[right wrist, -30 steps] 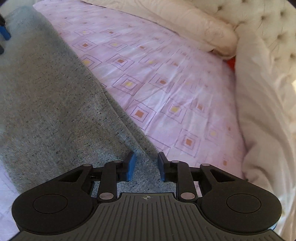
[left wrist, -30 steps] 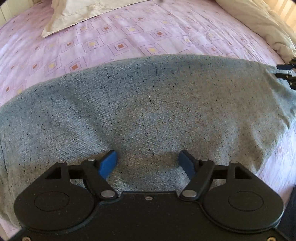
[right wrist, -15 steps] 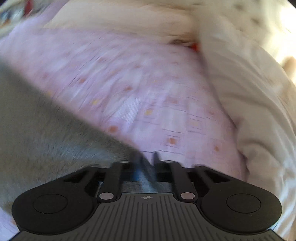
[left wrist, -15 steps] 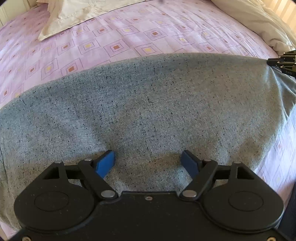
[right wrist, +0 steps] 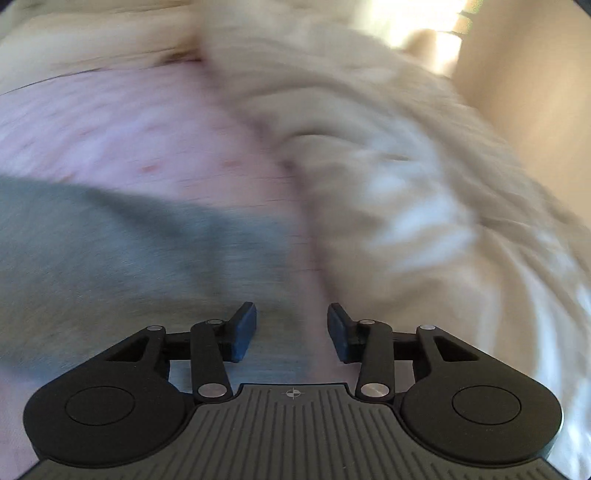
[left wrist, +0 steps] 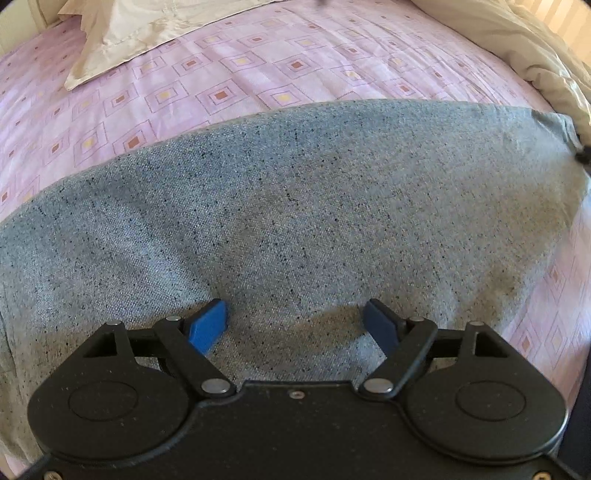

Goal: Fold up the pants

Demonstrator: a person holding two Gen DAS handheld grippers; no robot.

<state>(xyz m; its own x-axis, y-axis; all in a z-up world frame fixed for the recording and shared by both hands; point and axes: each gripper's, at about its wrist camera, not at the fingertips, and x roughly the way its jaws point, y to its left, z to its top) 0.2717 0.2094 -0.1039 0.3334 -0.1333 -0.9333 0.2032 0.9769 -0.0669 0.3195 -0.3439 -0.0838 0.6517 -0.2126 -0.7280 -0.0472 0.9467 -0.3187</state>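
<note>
The grey speckled pants [left wrist: 295,206] lie flat across the pink patterned bed sheet [left wrist: 229,85], filling the middle of the left wrist view. My left gripper [left wrist: 295,323] is open and empty, low over the near part of the fabric. The right wrist view is motion-blurred: the pants [right wrist: 122,243] show at the left, their end near the fingers. My right gripper [right wrist: 291,328] is open with nothing between its blue pads, over the pants' edge and the sheet. A dark tip of the right gripper shows at the left wrist view's right edge [left wrist: 583,157].
A cream pillow [left wrist: 147,26] lies at the far left of the bed. A bunched cream duvet [left wrist: 535,48] lies at the right, and fills the right half of the right wrist view [right wrist: 424,192]. Bare sheet lies beyond the pants.
My right gripper was nearly shut at the pants' edge; it has opened and swung fast to the right, toward the duvet. The left gripper stayed open and shifted slightly over the fabric.
</note>
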